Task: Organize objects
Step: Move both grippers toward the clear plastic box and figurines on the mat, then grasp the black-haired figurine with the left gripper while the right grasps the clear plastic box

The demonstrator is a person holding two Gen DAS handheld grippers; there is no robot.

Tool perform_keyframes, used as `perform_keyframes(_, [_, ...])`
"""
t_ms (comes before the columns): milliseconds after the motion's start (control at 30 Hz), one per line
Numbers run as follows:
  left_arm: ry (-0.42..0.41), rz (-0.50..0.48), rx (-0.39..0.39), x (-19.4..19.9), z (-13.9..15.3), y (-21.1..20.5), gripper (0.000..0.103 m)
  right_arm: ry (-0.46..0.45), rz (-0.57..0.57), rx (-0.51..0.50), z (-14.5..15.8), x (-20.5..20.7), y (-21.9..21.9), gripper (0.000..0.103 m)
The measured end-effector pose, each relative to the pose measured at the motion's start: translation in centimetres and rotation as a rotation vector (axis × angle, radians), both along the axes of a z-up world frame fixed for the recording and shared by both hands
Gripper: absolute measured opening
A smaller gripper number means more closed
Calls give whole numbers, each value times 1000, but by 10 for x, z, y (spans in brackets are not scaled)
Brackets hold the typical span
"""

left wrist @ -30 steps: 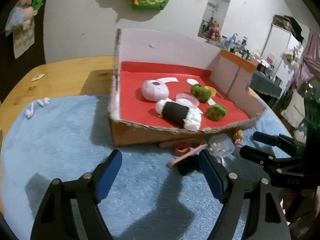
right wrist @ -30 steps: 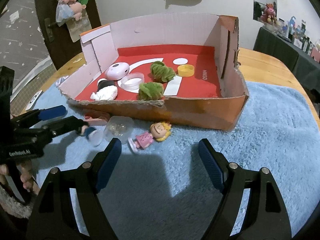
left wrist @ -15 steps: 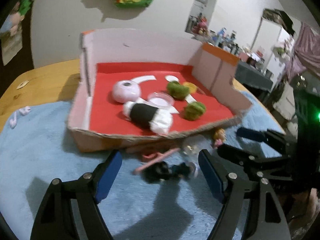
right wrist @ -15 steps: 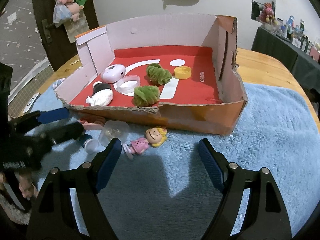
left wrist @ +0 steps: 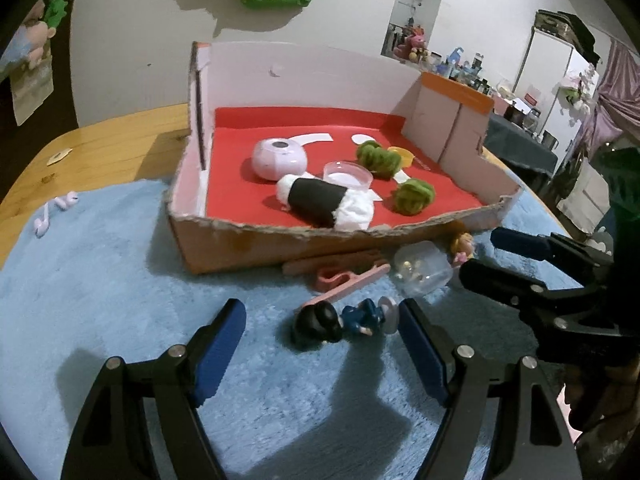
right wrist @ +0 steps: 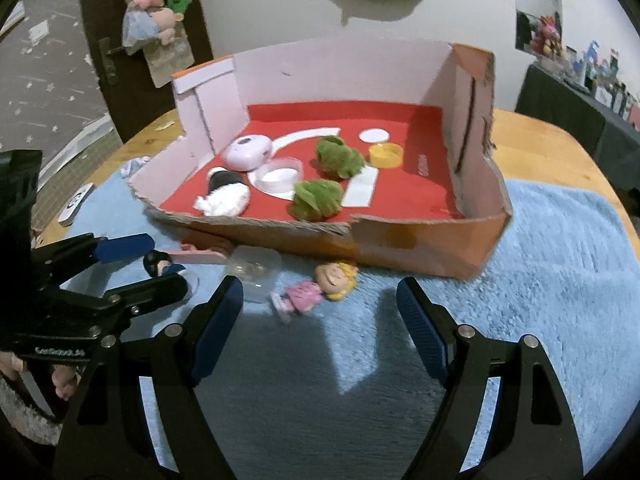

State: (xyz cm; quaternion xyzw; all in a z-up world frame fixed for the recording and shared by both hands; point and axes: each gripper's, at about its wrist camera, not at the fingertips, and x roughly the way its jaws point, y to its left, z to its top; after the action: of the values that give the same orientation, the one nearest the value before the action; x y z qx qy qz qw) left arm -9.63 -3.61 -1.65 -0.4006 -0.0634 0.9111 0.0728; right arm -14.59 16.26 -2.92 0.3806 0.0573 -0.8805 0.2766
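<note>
My left gripper (left wrist: 320,340) is open low over the blue mat. A dark-haired figurine in blue (left wrist: 340,320) lies between its fingertips, untouched. Just beyond lie a pink clip (left wrist: 344,280) and a clear capsule (left wrist: 422,272). My right gripper (right wrist: 320,308) is open too, and a blonde figurine in pink (right wrist: 316,288) lies on the mat just ahead between its tips. Behind these stands a cardboard box (right wrist: 400,240) with a red floor. It holds a lilac case (left wrist: 280,158), a black-and-white plush roll (left wrist: 324,202), a clear dish (left wrist: 347,174), two green pom-poms (left wrist: 412,196) and a yellow cap (right wrist: 386,156).
A fluffy blue mat (left wrist: 100,280) covers the wooden table (left wrist: 120,140). White earbuds (left wrist: 52,212) lie at its left edge. In the left wrist view the right gripper (left wrist: 480,254) stands close on the right. A hand (right wrist: 60,384) holds the left gripper (right wrist: 162,264).
My left gripper has slid along the mat toward the loose toys, so the dark-haired figurine now lies between its fingers. The right gripper has hardly moved.
</note>
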Motion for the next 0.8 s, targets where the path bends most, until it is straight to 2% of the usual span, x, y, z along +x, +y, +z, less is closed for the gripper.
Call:
perform_keyframes(133, [11,-2,2,4,1,2,80,13,49,-19,4,6,-10,79])
perform_keyframes(167, [14,-5,6,4,1,3,74,14,62,-23,4,7,-13,78])
perform_keyframes(233, [18,-4,10,3,1,4,70,12,86,-37,5,7,-18,76])
perform_keyframes(300, [17,1,22,3,1,2,69,2,100,-50,6,5,-22,68])
perform_keyframes(400, [21,-2,30,3,0,1,69,-16,121,-73,7,1,-25,66])
perform_keyframes(667, [35,-13,-30,5,-1,12,68,-54,146,-36,-6,-10,-41,60])
perform_keyframes(733, [40,-10,-50,6,-2,15,68,-53,142,-24,-7,-9,-42,57])
perform_keyframes(800, [49,-11,-86,7,-3,22,68,-39,141,6,-7,-7,-43,50])
